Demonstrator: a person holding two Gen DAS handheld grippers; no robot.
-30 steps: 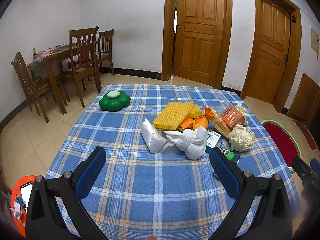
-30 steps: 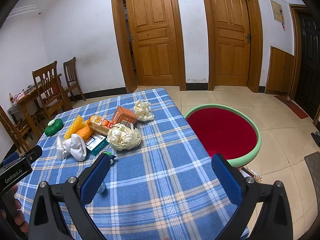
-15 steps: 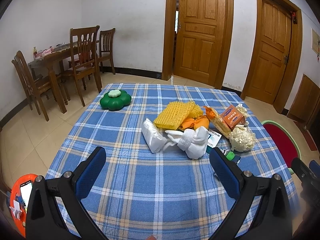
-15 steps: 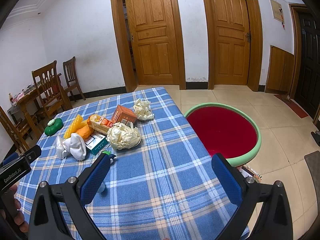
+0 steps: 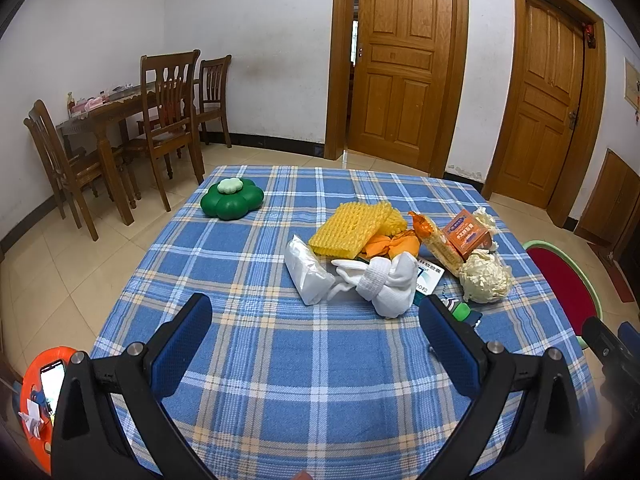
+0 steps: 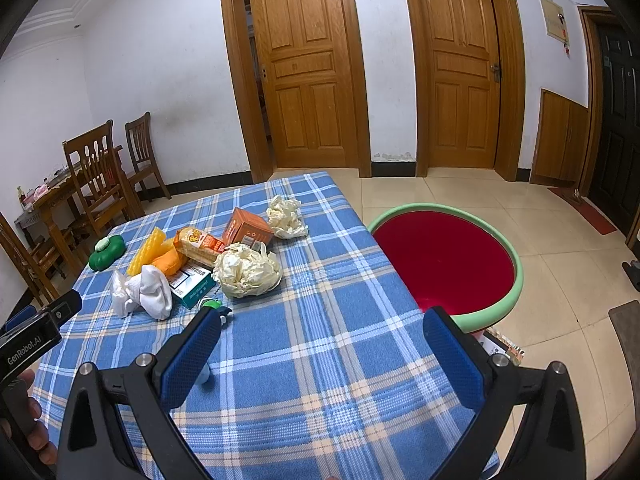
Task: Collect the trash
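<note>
A table covered by a blue plaid cloth [image 5: 256, 360] is seen, with a red bin [image 6: 444, 260] placed on the floor just beside its edge. The trash pile [image 5: 396, 252] is heaped on the cloth's far half. The left gripper [image 5: 316, 344] and right gripper [image 6: 320, 352] are held spread wide above the near cloth, with nothing gripped.

Woven cloth tablecloth [image 5: 320, 360], crumpled paper [image 5: 484, 282]
</note>
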